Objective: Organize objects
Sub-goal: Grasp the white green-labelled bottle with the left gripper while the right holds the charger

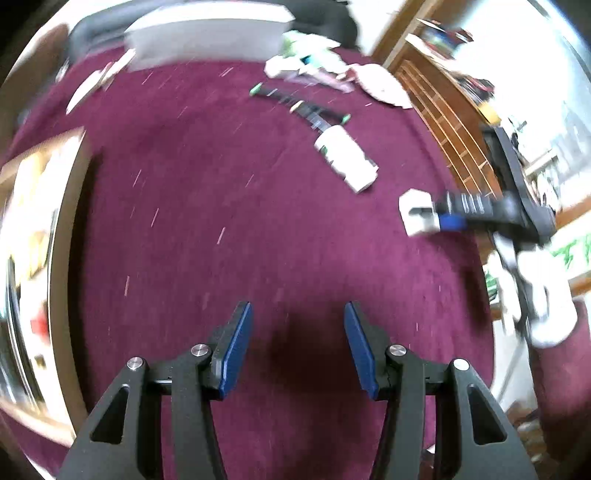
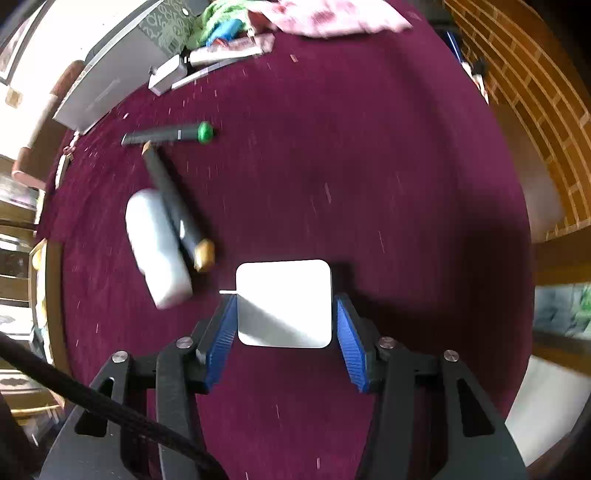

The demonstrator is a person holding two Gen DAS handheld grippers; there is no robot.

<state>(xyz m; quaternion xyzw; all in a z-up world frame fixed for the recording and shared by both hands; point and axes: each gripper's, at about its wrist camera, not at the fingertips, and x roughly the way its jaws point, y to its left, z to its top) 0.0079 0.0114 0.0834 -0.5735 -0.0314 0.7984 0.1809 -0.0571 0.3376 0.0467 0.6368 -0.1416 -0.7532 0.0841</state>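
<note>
White square block (image 2: 283, 303): lower centre of the right wrist view, flat on the maroon cloth, set between the right jaws; in the left wrist view at right of frame, blurred.
Right gripper (image 2: 284, 328): pointing steeply down; blue pads flank the block's left and right edges, seemingly touching or a hair apart, cannot tell which; no firm clamp visible.
Left gripper (image 1: 297, 343): bottom centre of the left wrist view, jaws apart, nothing between the pads, bare cloth beneath.
White bottle (image 2: 157, 249): left of centre in the right wrist view, lying on its side, just left of the block; blurred.
Black pen with tan cap (image 2: 177, 206): lying diagonally against the bottle's right flank, cap end near the block's upper left corner.
Black pen with green cap (image 2: 170, 134): above the bottle, lying roughly level, green end to the right, touching or nearly touching the other pen's tip.
Bench (image 2: 369, 166): round, covered in maroon cloth with pale specks.
Grey box (image 2: 107, 85): upper left, at the bench edge.
Clutter pile (image 2: 236, 33): top of frame, green, blue and pink items, indistinct.
Wooden slatted furniture (image 2: 535, 110): upper right, beyond the bench.
</note>
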